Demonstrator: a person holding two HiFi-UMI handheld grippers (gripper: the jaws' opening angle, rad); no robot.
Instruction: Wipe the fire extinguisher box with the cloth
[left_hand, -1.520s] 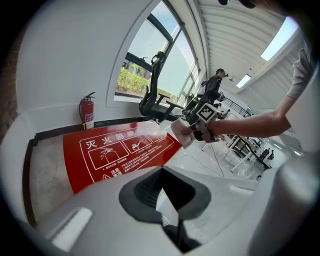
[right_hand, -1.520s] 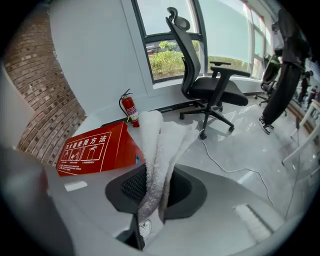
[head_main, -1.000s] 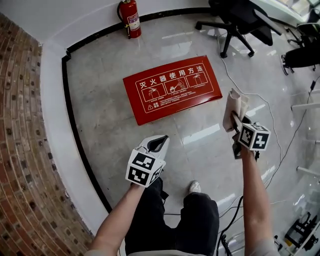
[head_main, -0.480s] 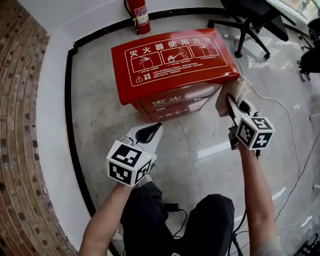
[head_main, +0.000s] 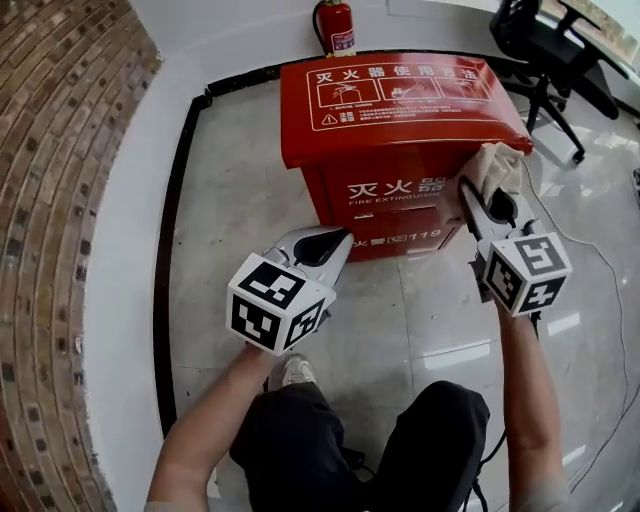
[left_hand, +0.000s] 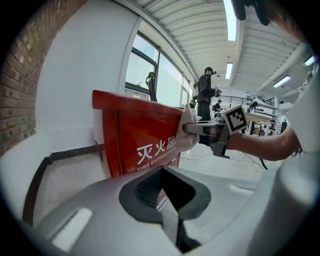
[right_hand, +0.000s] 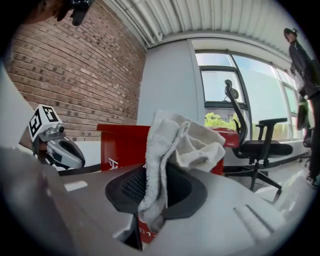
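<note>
The red fire extinguisher box (head_main: 385, 185) stands on the floor, its lid (head_main: 400, 95) printed with white characters. My right gripper (head_main: 472, 192) is shut on a white cloth (head_main: 492, 168), which is bunched up against the box's front right corner just under the lid. The right gripper view shows the cloth (right_hand: 170, 145) standing up out of the jaws with the box (right_hand: 120, 145) behind it. My left gripper (head_main: 343, 242) is shut and holds nothing. It hovers low near the box's front left, short of the face. The left gripper view shows the box (left_hand: 135, 145) ahead and the cloth (left_hand: 186, 131) on its corner.
A red fire extinguisher (head_main: 338, 25) stands against the wall behind the box. A black office chair (head_main: 545, 45) is at the back right and a cable (head_main: 603, 262) runs over the floor at right. A brick wall (head_main: 55, 200) curves along the left. A person (left_hand: 205, 95) stands far off.
The view has dropped and closed in on the box, whose front face now shows. My right gripper carried the cloth to the box's front right corner. My left gripper came down lower.
</note>
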